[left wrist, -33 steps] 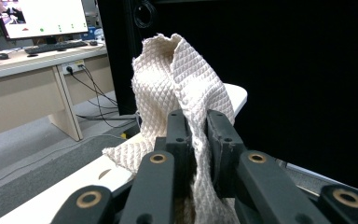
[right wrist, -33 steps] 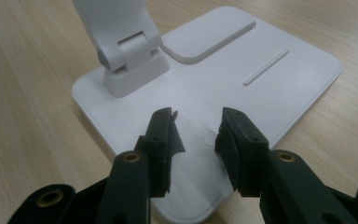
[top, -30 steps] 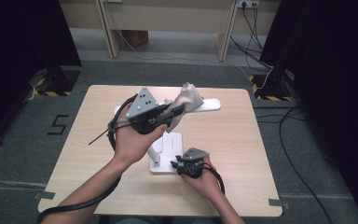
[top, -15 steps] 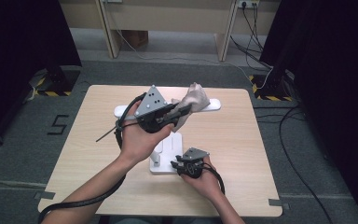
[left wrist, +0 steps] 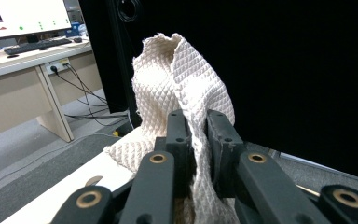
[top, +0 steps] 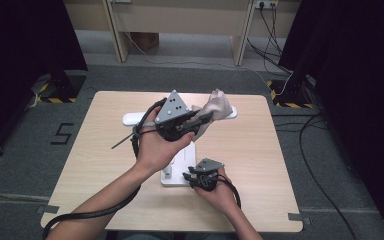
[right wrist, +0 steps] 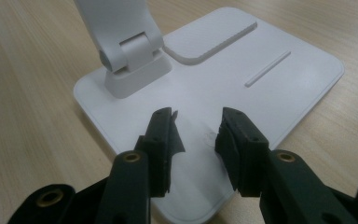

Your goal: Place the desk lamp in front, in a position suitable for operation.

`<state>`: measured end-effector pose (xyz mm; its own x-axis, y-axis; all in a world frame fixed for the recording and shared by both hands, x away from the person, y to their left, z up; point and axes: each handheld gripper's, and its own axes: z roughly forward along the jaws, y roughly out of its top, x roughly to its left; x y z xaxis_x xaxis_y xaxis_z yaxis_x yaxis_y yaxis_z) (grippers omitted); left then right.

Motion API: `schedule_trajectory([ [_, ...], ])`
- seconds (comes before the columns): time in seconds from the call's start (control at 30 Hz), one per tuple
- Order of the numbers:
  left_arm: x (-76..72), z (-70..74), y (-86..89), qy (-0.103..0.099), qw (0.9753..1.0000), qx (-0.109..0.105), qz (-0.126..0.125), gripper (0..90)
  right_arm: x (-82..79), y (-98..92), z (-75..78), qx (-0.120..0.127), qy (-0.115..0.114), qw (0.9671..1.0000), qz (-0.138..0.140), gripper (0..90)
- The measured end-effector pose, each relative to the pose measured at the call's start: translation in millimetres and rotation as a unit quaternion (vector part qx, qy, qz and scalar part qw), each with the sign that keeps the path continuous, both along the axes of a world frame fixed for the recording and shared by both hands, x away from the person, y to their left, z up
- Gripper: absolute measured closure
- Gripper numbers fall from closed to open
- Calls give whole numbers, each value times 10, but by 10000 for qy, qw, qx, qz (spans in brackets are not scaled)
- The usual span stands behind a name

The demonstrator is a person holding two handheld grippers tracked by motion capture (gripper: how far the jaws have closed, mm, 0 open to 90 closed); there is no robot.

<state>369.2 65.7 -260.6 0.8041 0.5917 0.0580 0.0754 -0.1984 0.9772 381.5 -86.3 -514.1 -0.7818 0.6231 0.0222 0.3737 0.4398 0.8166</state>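
High view: left gripper [top: 206, 118] raised over the middle of the table [top: 90, 165], jaws pointing toward 2 o'clock, closed on a white cloth [top: 216, 106]. Cloth bunched above the long white bar [top: 135, 118] of the lamp-like stand, near the bar's 3 o'clock end; bar's long axis running from 9 to 3 o'clock across the table. Right gripper [top: 189, 175] low at 5 o'clock from the left one, resting at the stand's base [top: 174, 176], jaws pointing toward 9 o'clock.

Left gripper view: cloth [left wrist: 177, 93] pinched between the two black jaws, waffle-textured, standing up toward 12 o'clock and hanging also below the pinch. Bar's end probably the white surface at 7 o'clock, not certain.

Right gripper view: right gripper [right wrist: 196, 135] with jaws apart, holding nothing, hovering over or touching the flat white base [right wrist: 279, 74]; hinge foot [right wrist: 130, 60] at 11 o'clock from the jaws.

Judgement: probably wiping or draping along the bar. Left hand clearly nearer to the cloth and bar; right likely only steadying the base.
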Motion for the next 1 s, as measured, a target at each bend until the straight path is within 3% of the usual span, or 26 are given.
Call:
schedule_trajectory([
  [1.0, 35, 21, -216, -5, 9998, 123, -130, 801, -1, 0, -1, 0, -7, 10000, 3, 650],
])
